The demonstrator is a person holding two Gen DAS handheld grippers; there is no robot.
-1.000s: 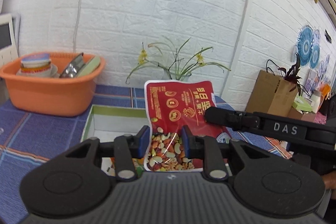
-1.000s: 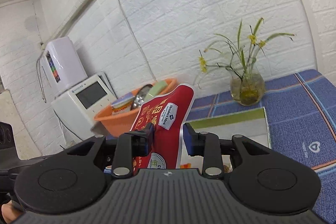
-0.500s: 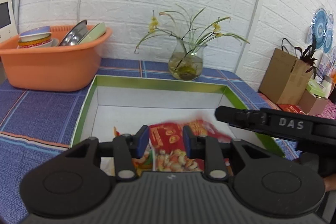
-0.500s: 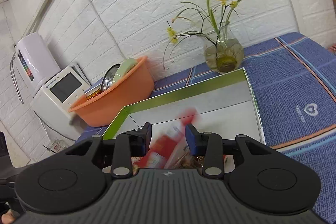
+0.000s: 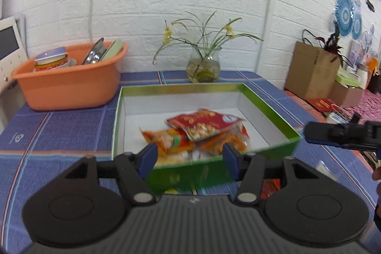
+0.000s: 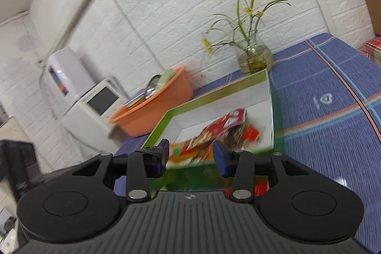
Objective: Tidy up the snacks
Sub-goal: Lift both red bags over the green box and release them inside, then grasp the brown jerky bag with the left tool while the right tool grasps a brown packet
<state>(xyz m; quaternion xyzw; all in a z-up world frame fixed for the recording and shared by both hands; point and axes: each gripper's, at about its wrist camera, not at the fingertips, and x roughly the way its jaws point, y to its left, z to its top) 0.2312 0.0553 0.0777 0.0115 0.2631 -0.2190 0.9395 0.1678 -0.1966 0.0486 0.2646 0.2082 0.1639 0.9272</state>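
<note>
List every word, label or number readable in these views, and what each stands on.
None reads clearly.
Red snack packet in the green box: gold print, blurred.
Orange packet: print blurred.
White appliance: small lettering above its screen, too small.
Tablecloth: a heart outline mark, no legible words.

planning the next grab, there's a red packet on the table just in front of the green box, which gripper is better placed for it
Probably the right gripper: the red packet shows just below its right finger. The left gripper sees it further off, past its right finger. Both are empty, jaws opening, before the green box.
</note>
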